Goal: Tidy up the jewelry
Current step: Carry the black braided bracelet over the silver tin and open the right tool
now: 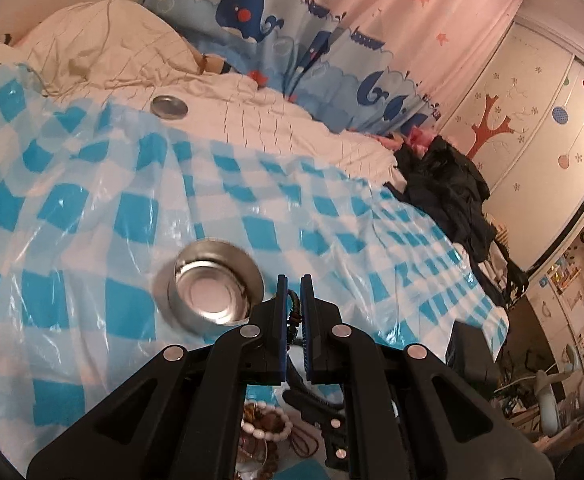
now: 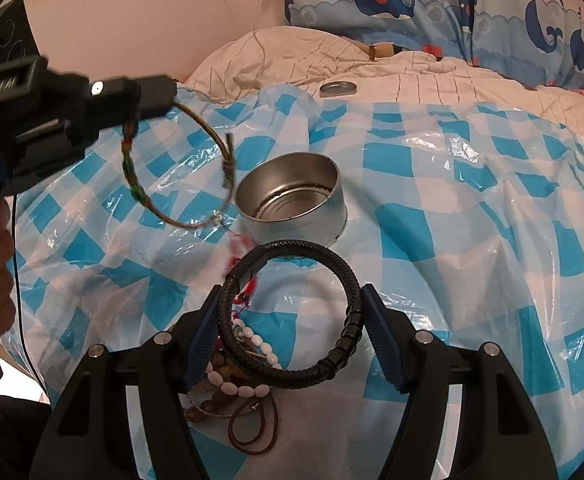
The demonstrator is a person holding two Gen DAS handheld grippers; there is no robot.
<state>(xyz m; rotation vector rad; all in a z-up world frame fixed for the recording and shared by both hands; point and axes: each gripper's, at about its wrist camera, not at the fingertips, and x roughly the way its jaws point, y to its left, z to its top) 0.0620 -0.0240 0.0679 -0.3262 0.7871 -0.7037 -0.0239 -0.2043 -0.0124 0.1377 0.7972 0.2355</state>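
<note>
Carrying woven cord bracelet [image 2: 180, 172] pinched in left gripper [image 1: 294, 292], jaws pressed together on cord, loop dangling above checked plastic sheet [image 2: 472, 208] on bed, just left of open tin [image 2: 292, 204]. Right gripper [image 2: 292, 320] spread wide around black braided bracelet [image 2: 292, 308], pads touching its sides; firm grip uncertain. Bead pile [image 2: 240, 384] near, beneath it. Risk: swinging loop catches tin rim, tips tin on slippery, puffy sheet; black bracelet slips free, drops onto beads.

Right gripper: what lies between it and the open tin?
In the right wrist view, only bare checkered plastic sheet separates the right gripper, holding the black braided bracelet, from the tin.
</note>
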